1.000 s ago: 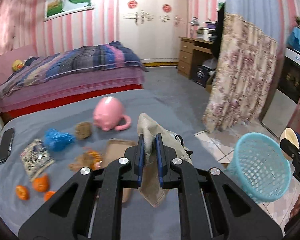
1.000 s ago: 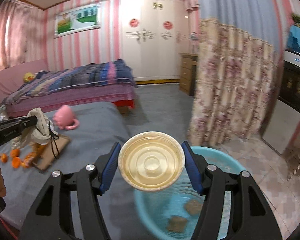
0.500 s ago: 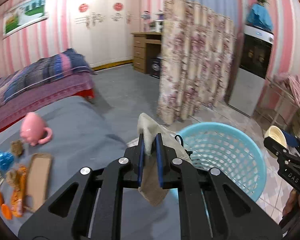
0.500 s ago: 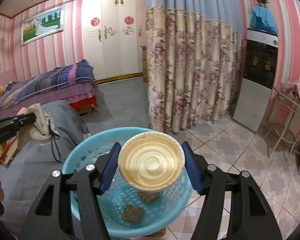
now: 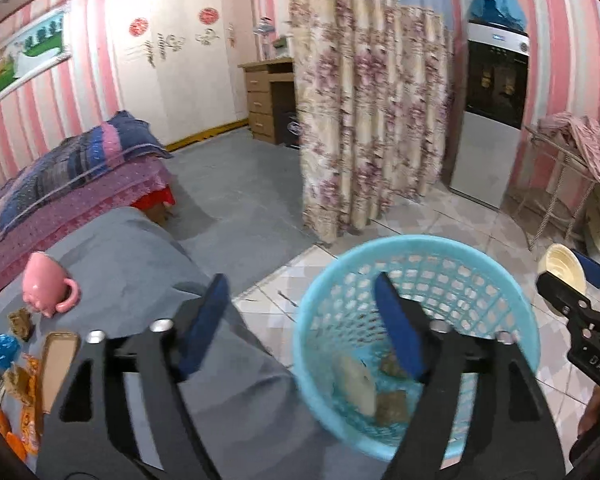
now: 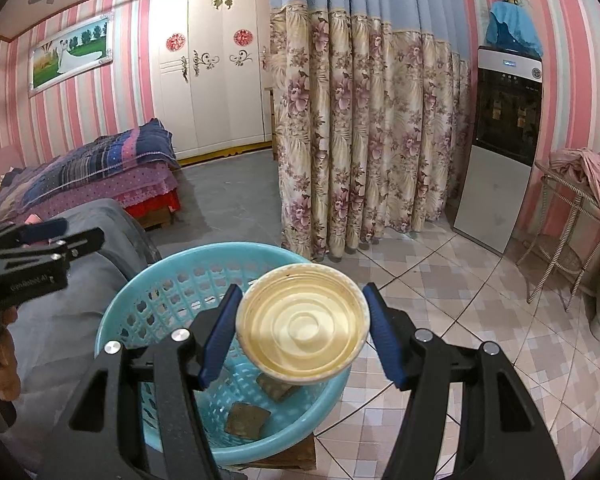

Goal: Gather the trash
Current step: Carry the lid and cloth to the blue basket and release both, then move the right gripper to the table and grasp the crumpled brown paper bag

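Drop-off under way: above the blue basket (image 6: 148, 300), the left gripper (image 5: 300, 328) has just sprung its jaws wide, a pale wad (image 5: 356, 384) lying inside; the right gripper (image 6: 300, 332) clamps a paper bowl (image 6: 302, 328), likely released next.

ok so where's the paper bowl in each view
Left wrist: paper bowl at far right edge, in the right gripper.
Right wrist: paper bowl at lower centre, between the blue pads, above the basket.
Shared landmark: blue basket.
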`<state>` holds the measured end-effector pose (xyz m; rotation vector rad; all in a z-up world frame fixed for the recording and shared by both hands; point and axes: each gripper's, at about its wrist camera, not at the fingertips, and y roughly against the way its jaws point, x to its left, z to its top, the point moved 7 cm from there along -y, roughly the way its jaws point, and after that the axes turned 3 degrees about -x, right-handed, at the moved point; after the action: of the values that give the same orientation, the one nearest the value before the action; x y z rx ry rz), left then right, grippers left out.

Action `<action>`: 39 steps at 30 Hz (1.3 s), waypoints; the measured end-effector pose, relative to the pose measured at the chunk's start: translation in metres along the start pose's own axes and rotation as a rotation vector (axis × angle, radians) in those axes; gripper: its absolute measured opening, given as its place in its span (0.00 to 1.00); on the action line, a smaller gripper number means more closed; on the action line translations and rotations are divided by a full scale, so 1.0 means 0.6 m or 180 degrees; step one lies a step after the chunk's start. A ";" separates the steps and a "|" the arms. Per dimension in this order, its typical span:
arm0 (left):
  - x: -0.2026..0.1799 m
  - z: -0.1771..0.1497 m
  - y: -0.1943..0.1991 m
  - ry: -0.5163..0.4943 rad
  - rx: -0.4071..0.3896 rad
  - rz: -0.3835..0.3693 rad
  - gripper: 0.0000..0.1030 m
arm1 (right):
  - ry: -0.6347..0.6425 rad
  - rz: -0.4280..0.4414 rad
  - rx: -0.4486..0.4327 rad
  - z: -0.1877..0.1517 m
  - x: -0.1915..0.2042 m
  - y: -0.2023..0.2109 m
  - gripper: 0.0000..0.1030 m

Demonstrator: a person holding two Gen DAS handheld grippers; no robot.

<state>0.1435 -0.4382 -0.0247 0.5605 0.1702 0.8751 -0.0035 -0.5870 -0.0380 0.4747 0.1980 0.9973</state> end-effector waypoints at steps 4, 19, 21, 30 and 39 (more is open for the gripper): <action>0.047 0.001 0.013 0.0108 -0.0064 0.0181 0.90 | 0.0000 0.0010 0.0016 -0.004 0.010 -0.002 0.60; 0.150 -0.037 0.044 0.0400 0.0021 0.0450 0.91 | -0.0028 0.0030 0.0162 -0.026 0.087 -0.071 0.62; 0.155 -0.039 0.048 0.0420 0.0021 0.0457 0.93 | -0.0024 0.0047 0.0131 -0.024 0.090 -0.073 0.77; 0.191 -0.040 0.086 0.0554 -0.0054 0.0529 0.94 | -0.0106 -0.0004 -0.0004 -0.013 0.085 -0.038 0.96; 0.273 -0.055 0.154 0.0686 -0.0094 0.0724 0.95 | -0.0067 0.0210 -0.0087 0.013 0.163 -0.002 0.96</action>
<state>0.1731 -0.2529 0.0097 0.4628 0.2928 1.1581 0.0527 -0.5073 -0.0264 0.4691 0.1505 1.0579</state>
